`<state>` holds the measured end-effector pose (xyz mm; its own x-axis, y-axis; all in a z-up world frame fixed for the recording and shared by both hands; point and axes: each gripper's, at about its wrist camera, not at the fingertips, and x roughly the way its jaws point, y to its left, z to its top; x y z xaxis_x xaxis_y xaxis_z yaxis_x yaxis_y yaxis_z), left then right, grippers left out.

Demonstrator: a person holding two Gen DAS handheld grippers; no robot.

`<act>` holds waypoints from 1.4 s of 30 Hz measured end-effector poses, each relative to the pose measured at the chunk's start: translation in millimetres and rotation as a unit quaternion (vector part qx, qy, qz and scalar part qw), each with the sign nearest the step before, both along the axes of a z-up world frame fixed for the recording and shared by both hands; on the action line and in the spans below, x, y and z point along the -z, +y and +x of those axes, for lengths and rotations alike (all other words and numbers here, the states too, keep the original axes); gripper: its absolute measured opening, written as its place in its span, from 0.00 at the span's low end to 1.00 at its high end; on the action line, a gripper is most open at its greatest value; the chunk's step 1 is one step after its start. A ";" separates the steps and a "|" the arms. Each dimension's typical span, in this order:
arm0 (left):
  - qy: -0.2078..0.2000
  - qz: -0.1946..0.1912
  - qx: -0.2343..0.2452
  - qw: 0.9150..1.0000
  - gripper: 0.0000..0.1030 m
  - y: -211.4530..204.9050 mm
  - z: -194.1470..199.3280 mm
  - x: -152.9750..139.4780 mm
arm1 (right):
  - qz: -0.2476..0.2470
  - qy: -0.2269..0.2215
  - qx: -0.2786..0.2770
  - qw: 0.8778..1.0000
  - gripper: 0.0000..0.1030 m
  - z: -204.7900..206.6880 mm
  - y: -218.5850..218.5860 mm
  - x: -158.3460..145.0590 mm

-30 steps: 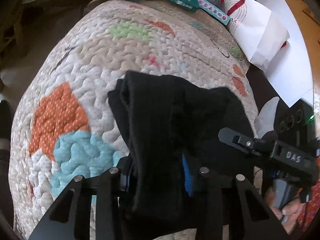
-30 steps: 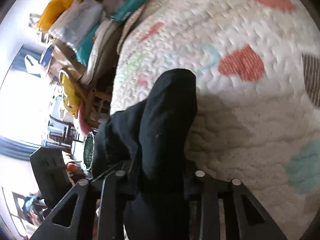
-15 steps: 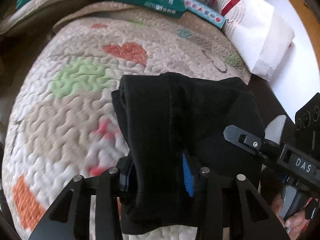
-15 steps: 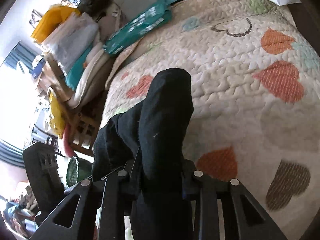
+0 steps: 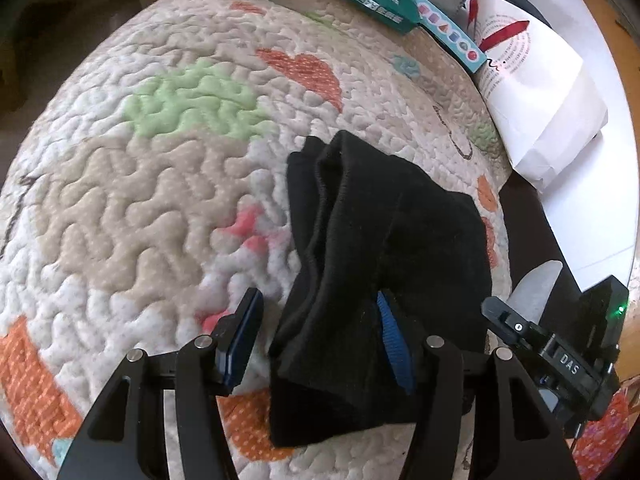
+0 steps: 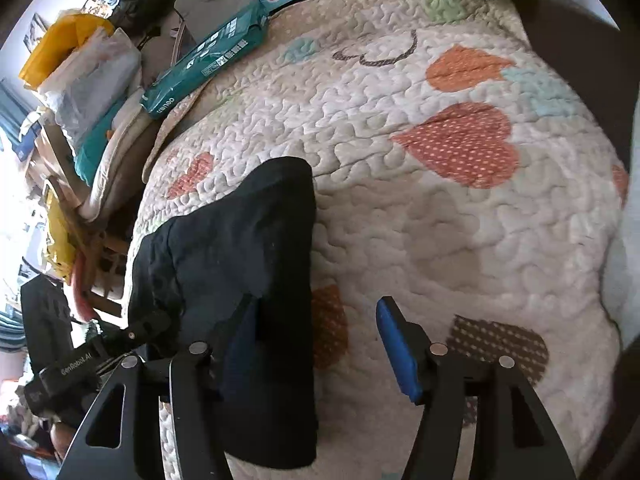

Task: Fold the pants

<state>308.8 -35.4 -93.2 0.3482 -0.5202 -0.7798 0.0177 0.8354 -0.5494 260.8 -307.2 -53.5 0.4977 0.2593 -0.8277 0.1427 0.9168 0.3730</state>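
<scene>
The black pants (image 5: pixel 380 240) lie folded in a thick bundle on the heart-patterned quilt (image 5: pixel 160 200). My left gripper (image 5: pixel 316 340) straddles their near end with its jaws opening. Its left pad (image 5: pixel 240 340) is clear of the cloth, and the cloth still leans on the right pad (image 5: pixel 394 344). In the right wrist view the pants (image 6: pixel 240 248) drape over the left finger of my right gripper (image 6: pixel 320 344). Its jaws are opening too, and its blue right pad (image 6: pixel 396 348) stands free over the quilt (image 6: pixel 440 240). Each gripper shows at the edge of the other's view.
A green box (image 5: pixel 372 0) and a coloured box (image 5: pixel 452 32) lie along the quilt's far edge. A white paper bag (image 5: pixel 540 92) stands at the far right. Bags and a yellow sack (image 6: pixel 60 44) are piled beyond the quilt's left edge, where the cover drops away.
Both grippers' jaws have spread apart and released the black pants they were clamping. The bundle has come down onto the quilt as both hands moved across it.
</scene>
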 end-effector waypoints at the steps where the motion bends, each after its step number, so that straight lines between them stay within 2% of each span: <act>1: 0.001 0.004 -0.003 1.000 0.59 3.4 -3.9 -1.3 | -0.005 0.000 0.002 1.000 0.64 -2.3 1.8 -2.7; 6: 0.013 0.030 -0.016 0.999 0.67 19.0 -30.5 -2.8 | -0.030 0.007 0.011 0.999 0.64 -35.4 2.2 -13.5; 11: 0.023 0.017 -0.049 0.998 0.72 35.8 -48.8 -15.5 | -0.025 0.002 0.013 1.000 0.65 -73.8 5.5 -24.5; 17: -0.021 0.043 -0.058 0.997 0.72 39.8 -45.0 -51.8 | -0.026 -0.023 0.004 0.999 0.65 -81.0 20.5 -41.6; 20: -0.048 0.076 -0.048 0.995 0.72 28.8 -31.1 -69.7 | -0.045 -0.037 -0.008 0.998 0.65 -74.4 27.1 -51.1; 23: -0.063 0.110 -0.031 0.991 0.72 12.7 -12.4 -73.8 | -0.077 -0.043 -0.023 0.996 0.65 -68.3 34.4 -51.3; 26: -0.066 0.169 -0.020 0.983 0.72 -6.0 10.2 -62.3 | -0.106 -0.032 -0.041 0.993 0.65 -63.2 42.3 -35.2; 28: -0.045 0.191 -0.021 0.980 0.72 -12.1 28.1 -43.9 | -0.112 -0.019 -0.052 0.992 0.65 -61.1 45.4 -21.0; 30: -0.021 0.191 -0.028 0.981 0.72 -12.5 40.3 -26.9 | -0.108 -0.008 -0.056 0.993 0.65 -58.9 46.8 -11.3; 32: -0.001 0.169 -0.039 0.985 0.73 -9.4 48.5 -12.9 | -0.094 -0.006 -0.055 0.994 0.65 -56.8 45.9 -6.5; 35: 0.003 0.137 -0.056 0.989 0.75 -0.5 48.2 -8.9 | -0.081 -0.008 -0.053 0.995 0.66 -54.8 45.3 -6.4; 38: -0.003 0.141 -0.055 0.988 0.75 8.1 35.4 -21.6 | -0.087 -0.018 -0.050 0.995 0.66 -59.9 45.9 -12.5; 41: -0.035 0.152 -0.050 0.986 0.75 17.3 4.3 -46.9 | -0.095 -0.034 -0.042 0.994 0.66 -73.5 44.9 -24.3; 42: -0.057 0.165 -0.051 0.983 0.75 22.0 -17.2 -60.9 | -0.097 -0.040 -0.038 0.994 0.66 -79.5 44.9 -29.1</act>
<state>291.6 -13.4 -32.2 0.4797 -0.2041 -0.8534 -0.0297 0.9683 -0.2482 181.3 -262.3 -24.5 0.5482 0.1385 -0.8248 0.0473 0.9795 0.1959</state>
